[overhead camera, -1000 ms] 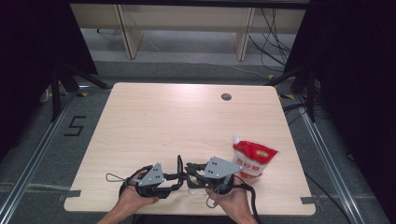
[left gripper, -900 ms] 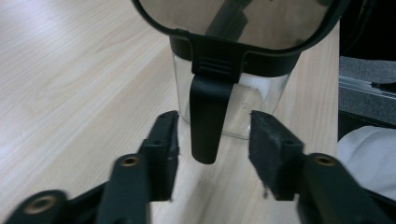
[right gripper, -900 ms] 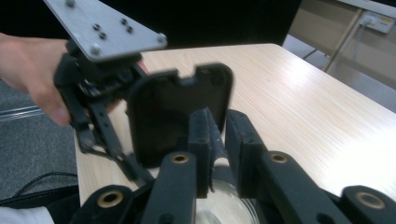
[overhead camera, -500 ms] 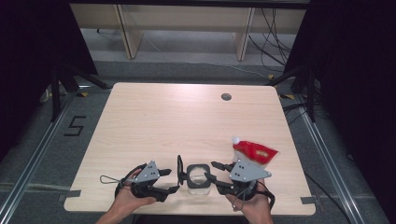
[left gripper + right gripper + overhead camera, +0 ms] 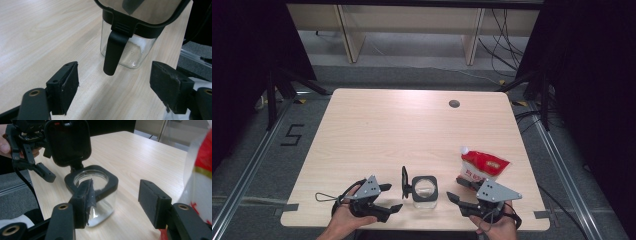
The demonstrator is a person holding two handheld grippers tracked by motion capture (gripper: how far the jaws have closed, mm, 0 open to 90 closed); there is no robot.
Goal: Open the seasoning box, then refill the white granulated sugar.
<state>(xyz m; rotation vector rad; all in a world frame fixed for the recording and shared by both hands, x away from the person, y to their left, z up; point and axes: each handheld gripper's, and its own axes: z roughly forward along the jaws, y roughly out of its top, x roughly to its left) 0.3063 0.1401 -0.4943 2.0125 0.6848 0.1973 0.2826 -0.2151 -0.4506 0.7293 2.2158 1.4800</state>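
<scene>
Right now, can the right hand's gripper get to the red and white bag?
Probably yes. The red and white bag lies just beyond the right gripper, nothing between them, and its fingers have just been opening with nothing in them. It points toward the glass jar, so it must turn.

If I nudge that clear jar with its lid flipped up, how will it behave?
The jar looks like hard glass or plastic: probably rigid and slippery on the table. It appears empty, so likely light and quick to slide. The raised lid hangs off one side, so it may tip that way.
</scene>
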